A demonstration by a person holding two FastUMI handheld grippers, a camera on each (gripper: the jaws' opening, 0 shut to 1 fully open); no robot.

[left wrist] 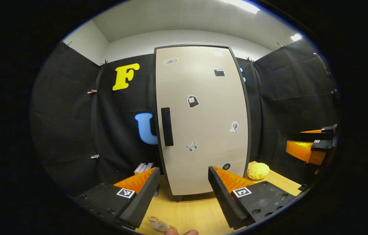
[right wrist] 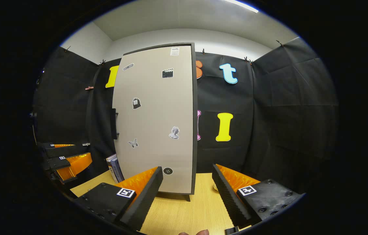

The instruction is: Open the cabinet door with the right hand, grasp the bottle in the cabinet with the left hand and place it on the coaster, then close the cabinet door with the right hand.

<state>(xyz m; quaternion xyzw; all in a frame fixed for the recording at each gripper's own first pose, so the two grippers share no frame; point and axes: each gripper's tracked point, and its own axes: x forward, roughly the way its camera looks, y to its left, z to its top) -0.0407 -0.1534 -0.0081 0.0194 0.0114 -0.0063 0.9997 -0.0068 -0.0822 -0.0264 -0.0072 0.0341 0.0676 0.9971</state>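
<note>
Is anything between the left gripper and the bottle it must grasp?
Yes. The cabinet door is shut, facing the open left gripper, so the bottle is hidden behind it. The handle sits at the door's left edge, untouched; the right gripper is open too.

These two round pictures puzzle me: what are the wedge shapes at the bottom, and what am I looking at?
No robot here: a person carries a hand-held gripper in each hand, each with a camera looking along its two fingers. The wedges are those fingers. In the left gripper view, the left hand-held gripper is open and holds nothing; the right hand-held gripper, in its own view, likewise. Both face a tall cabinet door, shut, with a dark handle and small stickers. It stands on a wooden table. A yellow lumpy object lies to the cabinet's right, and books lean at its left.
</note>
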